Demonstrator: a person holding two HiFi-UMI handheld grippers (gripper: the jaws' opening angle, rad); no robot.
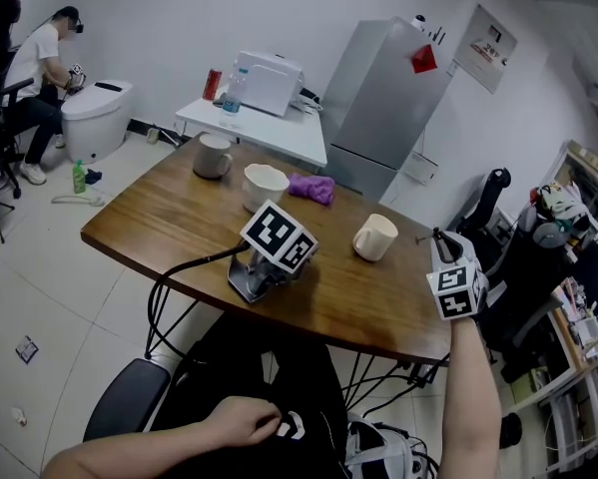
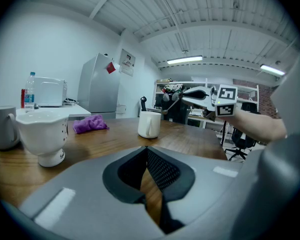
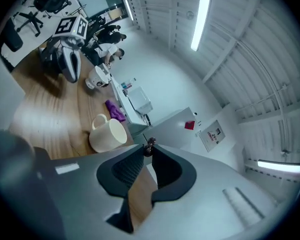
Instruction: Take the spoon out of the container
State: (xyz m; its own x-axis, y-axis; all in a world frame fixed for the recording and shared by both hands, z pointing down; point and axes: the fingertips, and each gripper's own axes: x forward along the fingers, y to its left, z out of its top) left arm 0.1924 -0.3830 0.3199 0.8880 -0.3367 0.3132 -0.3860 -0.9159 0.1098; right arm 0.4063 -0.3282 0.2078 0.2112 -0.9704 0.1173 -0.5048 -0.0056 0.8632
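The cream mug (image 1: 375,236) (image 2: 149,124) (image 3: 108,134) stands on the wooden table (image 1: 159,213), right of middle. The spoon (image 2: 174,103) is out of it, in the air beyond the table's right edge. My right gripper (image 1: 443,250) (image 2: 186,95) (image 3: 147,156) is shut on the spoon, whose dark end (image 3: 150,147) pokes past the fingertips. A hand holds that gripper. My left gripper (image 1: 297,259) (image 2: 147,151) lies on the table left of the mug, jaws shut and nothing in them, with no hand on it.
A white footed bowl (image 1: 265,185) (image 2: 43,134), a grey mug (image 1: 213,156) and a purple cloth (image 1: 311,188) sit toward the table's far side. A fridge (image 1: 383,98) and a white side table (image 1: 269,128) stand behind. A person sits at the far left. A black stool (image 1: 129,397) stands near my left side.
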